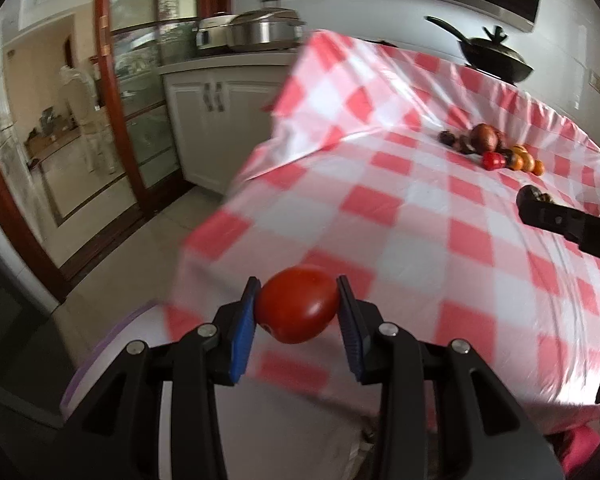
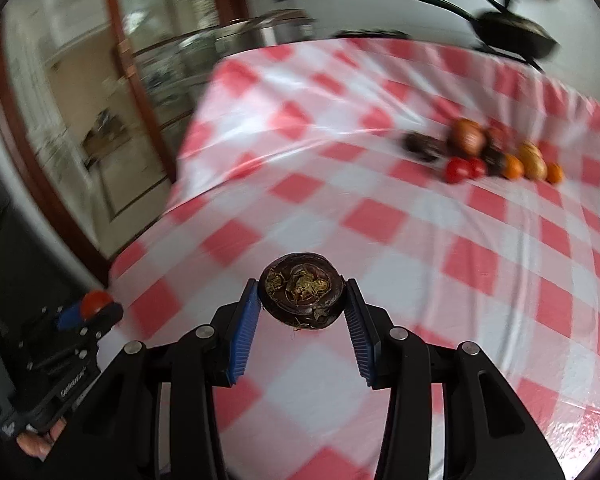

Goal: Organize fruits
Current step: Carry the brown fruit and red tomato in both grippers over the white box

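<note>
Left hand-held gripper (image 1: 298, 308) pinches a round red tomato (image 1: 298, 309); right hand-held gripper (image 2: 303, 300) pinches a dark, wrinkled round fruit (image 2: 302, 298). Both are carried above the red-and-white checked table (image 2: 380, 216), well apart from the fruit pile (image 2: 496, 152). Next, I judge: choose separate resting spots.

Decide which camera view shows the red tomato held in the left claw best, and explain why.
The left wrist view: the tomato fills the centre, sharp, pinched between the left claw pads. The right wrist view shows only a small red sliver of it at the lower left edge.
</note>
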Demonstrator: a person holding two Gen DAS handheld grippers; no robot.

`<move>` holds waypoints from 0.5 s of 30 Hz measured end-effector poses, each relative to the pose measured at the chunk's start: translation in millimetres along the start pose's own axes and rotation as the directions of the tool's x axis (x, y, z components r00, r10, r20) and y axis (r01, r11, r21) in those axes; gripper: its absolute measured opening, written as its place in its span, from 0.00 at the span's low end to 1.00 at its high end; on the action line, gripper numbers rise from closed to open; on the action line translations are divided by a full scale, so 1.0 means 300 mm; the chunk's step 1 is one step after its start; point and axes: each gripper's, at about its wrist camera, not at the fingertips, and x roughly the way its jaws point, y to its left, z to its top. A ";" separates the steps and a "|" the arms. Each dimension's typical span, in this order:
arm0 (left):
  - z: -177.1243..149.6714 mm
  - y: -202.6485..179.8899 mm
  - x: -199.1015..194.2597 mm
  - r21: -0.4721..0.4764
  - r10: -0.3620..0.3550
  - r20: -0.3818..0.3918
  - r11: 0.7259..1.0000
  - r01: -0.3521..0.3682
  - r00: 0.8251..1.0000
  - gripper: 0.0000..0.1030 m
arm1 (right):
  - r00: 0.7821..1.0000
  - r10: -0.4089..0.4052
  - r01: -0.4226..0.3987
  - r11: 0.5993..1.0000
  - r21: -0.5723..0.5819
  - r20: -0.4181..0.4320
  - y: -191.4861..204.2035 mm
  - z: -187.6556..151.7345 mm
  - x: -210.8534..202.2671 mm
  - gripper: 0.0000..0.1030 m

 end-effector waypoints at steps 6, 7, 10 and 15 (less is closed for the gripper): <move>-0.143 0.194 -0.047 -0.078 0.068 -0.048 0.994 -0.072 0.997 0.37 | 0.996 0.076 -0.082 0.978 -0.189 -0.042 0.269 -0.073 -0.003 0.42; -0.179 0.234 -0.044 -0.091 0.085 -0.070 0.992 -0.092 0.994 0.37 | 0.995 0.087 -0.097 0.972 -0.215 -0.053 0.308 -0.088 0.002 0.42; -0.249 0.306 -0.030 -0.118 0.115 -0.117 0.985 -0.128 0.986 0.37 | 0.988 0.118 -0.144 0.937 -0.317 -0.100 0.451 -0.151 0.023 0.42; -0.377 0.415 -0.013 -0.170 0.152 -0.189 0.968 -0.184 0.970 0.37 | 0.972 0.148 -0.220 0.841 -0.494 -0.181 0.675 -0.285 0.058 0.42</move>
